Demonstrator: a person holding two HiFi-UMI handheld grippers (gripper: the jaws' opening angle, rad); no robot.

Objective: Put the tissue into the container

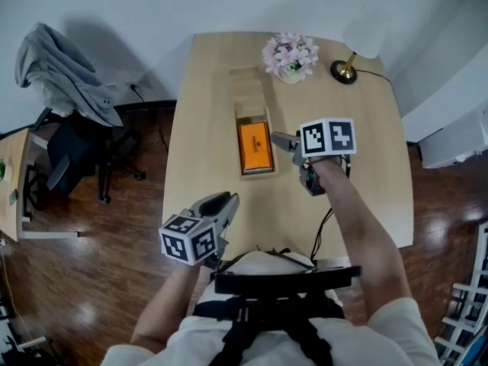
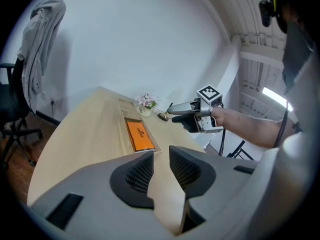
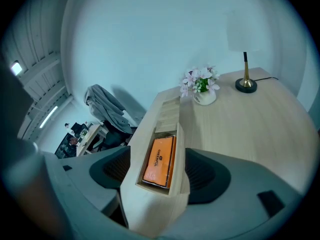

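Lying in the container (image 1: 248, 91), the tissue (image 1: 255, 146) seems delivered, so the right hand-held gripper (image 1: 284, 139) at its 3 o'clock and the left hand-held gripper (image 1: 224, 201) at 7 o'clock gape empty.

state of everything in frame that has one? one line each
Orange flat tissue pack: lying flat inside the container, not gripped.
Long light-wood container: near section open on top.
Left tool: open, empty.
Right tool: open, empty, just right of the container.
White-shaded lamp with brass base: upright, looks unlit.
Pink flowers in a white pot: upright.
Grey jacket: draped over the black chair.
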